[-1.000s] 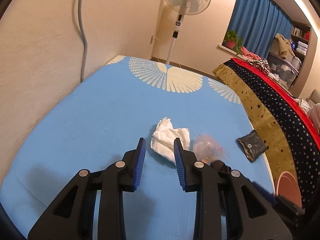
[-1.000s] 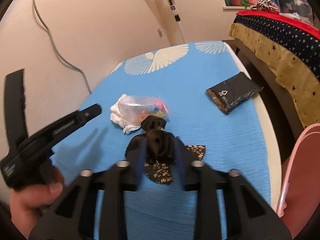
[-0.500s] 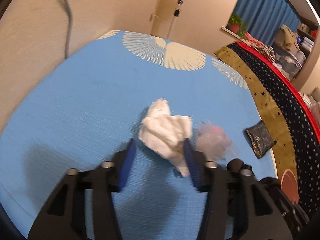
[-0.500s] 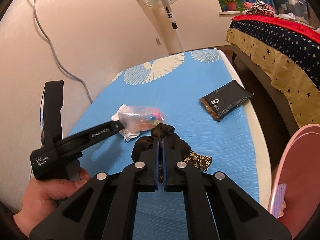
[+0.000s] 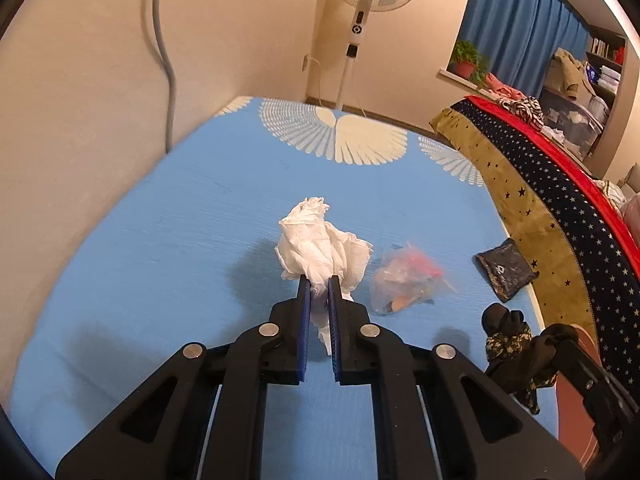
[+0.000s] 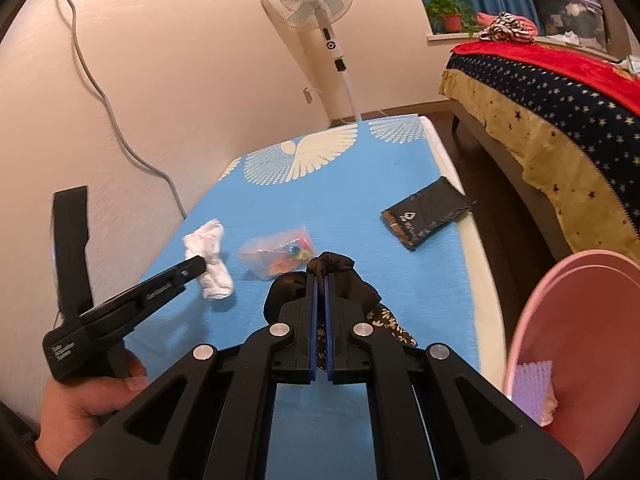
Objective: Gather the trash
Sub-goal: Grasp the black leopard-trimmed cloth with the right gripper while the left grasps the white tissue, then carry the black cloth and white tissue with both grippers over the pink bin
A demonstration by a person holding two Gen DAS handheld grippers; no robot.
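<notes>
My left gripper (image 5: 318, 284) is shut on a crumpled white tissue (image 5: 316, 244) and holds it just above the blue table (image 5: 160, 240). The tissue also shows in the right wrist view (image 6: 210, 256), pinched by the left gripper (image 6: 196, 268). My right gripper (image 6: 320, 280) is shut on a black patterned cloth wad (image 6: 332, 268), lifted off the table; it also shows in the left wrist view (image 5: 508, 336). A clear plastic bag with coloured scraps (image 6: 278, 254) lies between the two, and a dark flat pouch (image 6: 426, 214) lies near the table's right edge.
A pink bin (image 6: 580, 340) with a purple item inside stands at the right, below the table edge. A bed with a starred blanket (image 6: 560, 92) is on the right. A standing fan (image 6: 316, 4) and a wall with a grey cable (image 6: 104, 100) are behind.
My left gripper has closed on the white tissue and raised it. My right gripper, which closed on the black cloth earlier, has lifted it higher and back toward the pink bin.
</notes>
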